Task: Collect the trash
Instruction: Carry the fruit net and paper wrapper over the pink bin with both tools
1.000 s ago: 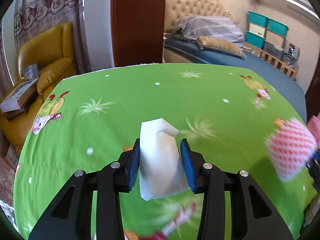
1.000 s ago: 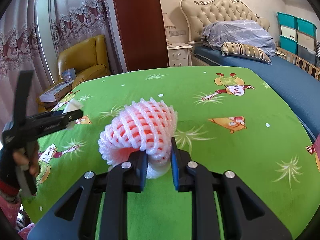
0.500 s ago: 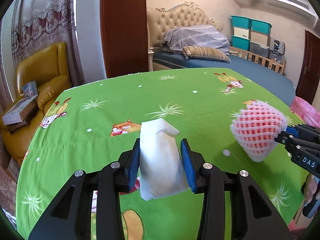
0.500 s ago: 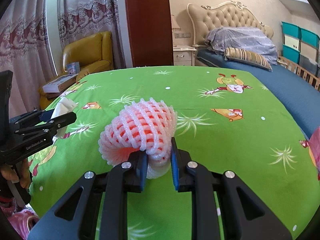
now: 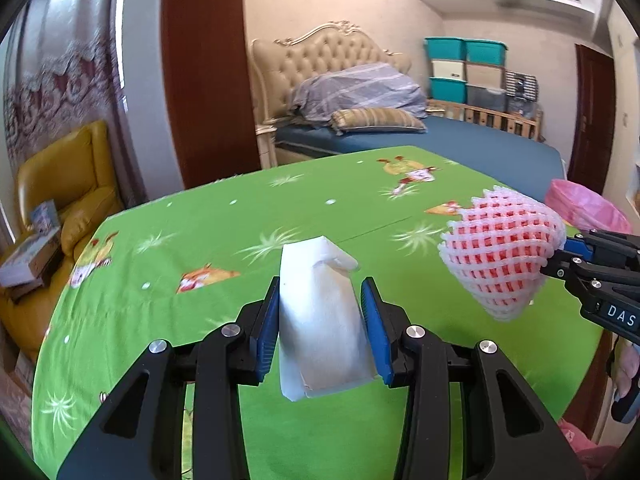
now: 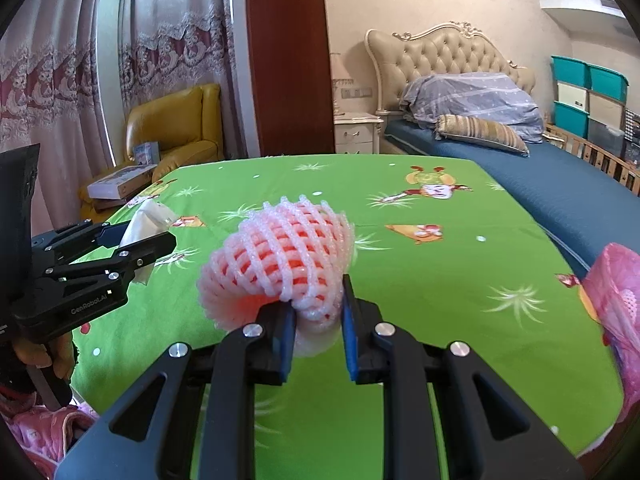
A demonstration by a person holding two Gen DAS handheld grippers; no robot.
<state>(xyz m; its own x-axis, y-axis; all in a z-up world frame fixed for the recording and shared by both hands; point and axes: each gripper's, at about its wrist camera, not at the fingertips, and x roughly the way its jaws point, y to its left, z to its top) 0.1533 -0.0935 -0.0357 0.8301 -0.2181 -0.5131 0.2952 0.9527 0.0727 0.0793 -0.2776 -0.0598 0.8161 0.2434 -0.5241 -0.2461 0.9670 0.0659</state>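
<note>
The table wears a bright green cloth printed with pale starburst sprigs, white dots and small cartoon figures in orange, red and yellow. The foam net is pale pink outside with a red-orange glow through its lattice. The tissue is plain white. Each hand-held gripper is black with blue pads and silver screws. The bag is pink. The armchair is mustard yellow, the bed blue, its pillow striped tan, the curtain pink lace with maroon motifs.
</note>
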